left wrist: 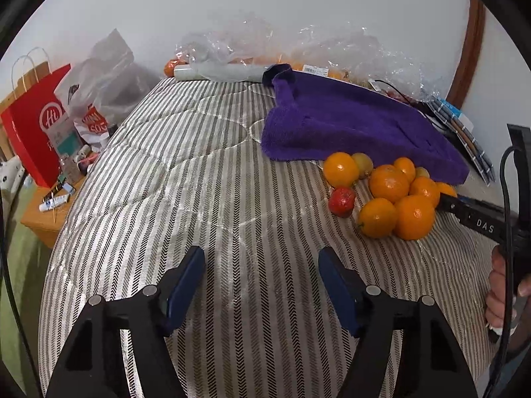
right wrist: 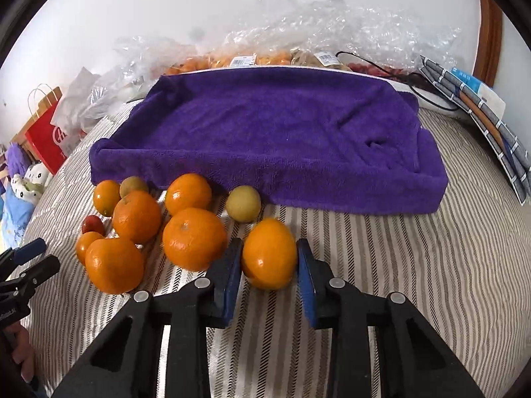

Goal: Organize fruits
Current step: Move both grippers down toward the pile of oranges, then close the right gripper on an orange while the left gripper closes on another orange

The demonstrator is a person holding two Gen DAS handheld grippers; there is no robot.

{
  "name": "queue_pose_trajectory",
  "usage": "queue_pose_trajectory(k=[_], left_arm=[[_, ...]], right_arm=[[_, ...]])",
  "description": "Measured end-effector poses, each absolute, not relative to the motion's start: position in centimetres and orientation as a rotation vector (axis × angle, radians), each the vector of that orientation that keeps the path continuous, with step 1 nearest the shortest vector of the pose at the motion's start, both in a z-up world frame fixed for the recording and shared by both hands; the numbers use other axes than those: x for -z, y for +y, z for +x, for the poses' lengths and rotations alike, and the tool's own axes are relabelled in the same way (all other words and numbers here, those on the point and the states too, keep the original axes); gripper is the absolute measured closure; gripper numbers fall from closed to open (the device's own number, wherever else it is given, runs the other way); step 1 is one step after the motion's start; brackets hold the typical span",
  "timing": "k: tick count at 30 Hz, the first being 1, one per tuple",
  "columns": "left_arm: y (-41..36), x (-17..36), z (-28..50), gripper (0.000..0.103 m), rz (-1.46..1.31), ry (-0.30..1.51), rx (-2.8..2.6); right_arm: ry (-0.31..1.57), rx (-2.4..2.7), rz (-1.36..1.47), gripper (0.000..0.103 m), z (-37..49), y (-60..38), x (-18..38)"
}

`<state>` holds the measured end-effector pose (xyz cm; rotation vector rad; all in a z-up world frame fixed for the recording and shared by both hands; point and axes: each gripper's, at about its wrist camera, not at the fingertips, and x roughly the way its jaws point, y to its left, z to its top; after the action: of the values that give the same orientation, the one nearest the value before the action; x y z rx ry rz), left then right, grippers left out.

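A pile of oranges (right wrist: 194, 238) lies on the striped bed cover (right wrist: 365, 265) in front of a purple towel-lined tray (right wrist: 282, 126), with two yellow-green fruits (right wrist: 243, 203) and a small red fruit (right wrist: 93, 225). My right gripper (right wrist: 269, 267) has its blue pads on both sides of one orange (right wrist: 269, 253), touching or nearly touching it. My left gripper (left wrist: 262, 285) is open and empty over bare cover, left of the pile (left wrist: 388, 195). The right gripper's body (left wrist: 478, 219) shows behind the pile in the left wrist view.
Clear plastic bags of fruit (right wrist: 298, 43) lie behind the tray against the wall. A folded grey cloth and papers (right wrist: 481, 116) lie at right. A red paper bag (left wrist: 36, 122) and a nightstand with small items (left wrist: 49, 199) stand left of the bed.
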<state>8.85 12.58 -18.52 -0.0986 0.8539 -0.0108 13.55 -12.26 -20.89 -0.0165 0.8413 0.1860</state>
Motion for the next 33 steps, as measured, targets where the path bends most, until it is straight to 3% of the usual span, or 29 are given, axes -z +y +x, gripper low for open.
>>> queue_pose_trajectory(k=[4,10,24,27,29,33], left_arm=[[11.6,18.3,8.8,0.049,-0.056,0.856,0.031],[10.1,17.4,10.0,0.049,-0.190,0.874,0.160],[6.9,18.1,12.0,0.049,-0.217,0.865,0.124],[6.8,18.4,12.1,0.053,-0.223,0.874,0.129],[6.5,18.5,12.1,0.062,-0.228,0.866,0.146],[6.1,18.7,12.3,0.067,-0.243,0.847,0.153]], right_arm=[[0.831,-0.196,-0.019,0.071,12.8,-13.0,20.9],[0.822,-0.173,-0.003,0.071,10.9,-15.9,20.8],[0.771,-0.117,0.062,0.071,8.7,-19.6,20.6],[0.778,-0.145,0.070,0.071,8.9,-19.6,20.7],[0.777,-0.155,0.088,0.071,9.0,-19.9,20.7],[0.776,-0.173,0.127,0.071,9.0,-20.4,20.8]])
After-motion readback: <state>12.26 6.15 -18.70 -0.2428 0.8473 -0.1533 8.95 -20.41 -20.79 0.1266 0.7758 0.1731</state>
